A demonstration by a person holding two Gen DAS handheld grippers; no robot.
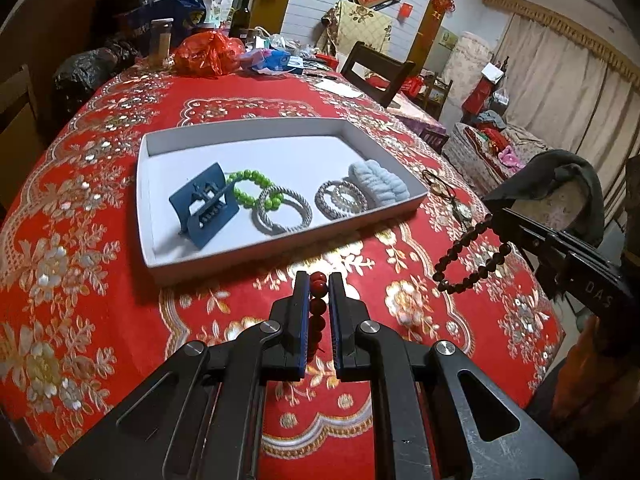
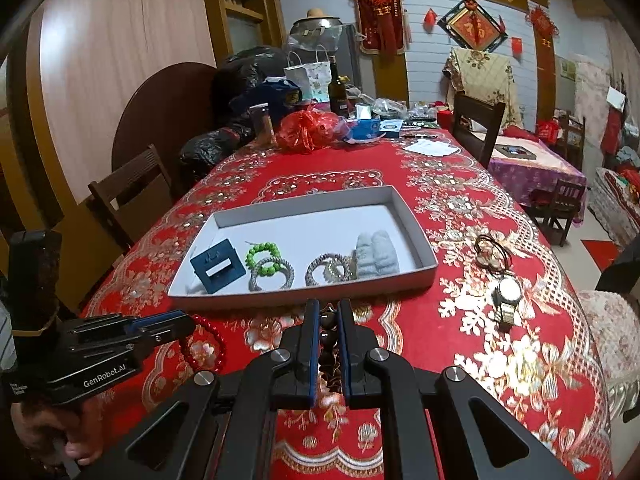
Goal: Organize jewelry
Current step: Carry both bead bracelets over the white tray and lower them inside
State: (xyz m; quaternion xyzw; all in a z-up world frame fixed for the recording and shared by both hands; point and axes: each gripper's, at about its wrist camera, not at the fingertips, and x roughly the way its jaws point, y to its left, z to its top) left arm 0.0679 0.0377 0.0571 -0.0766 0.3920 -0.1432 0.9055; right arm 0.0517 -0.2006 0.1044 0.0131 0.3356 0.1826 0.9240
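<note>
left gripper clamped on glossy red bead bracelet, right gripper clamped on dark round-bead bracelet, both short of white tray

You have glossy red beads pinched in your left gripper, whose black fingers look like matt plastic. The tray looks like matt white card. Your tablecloth is red cloth with shiny gold embroidery. The watch looks like polished metal.
</note>
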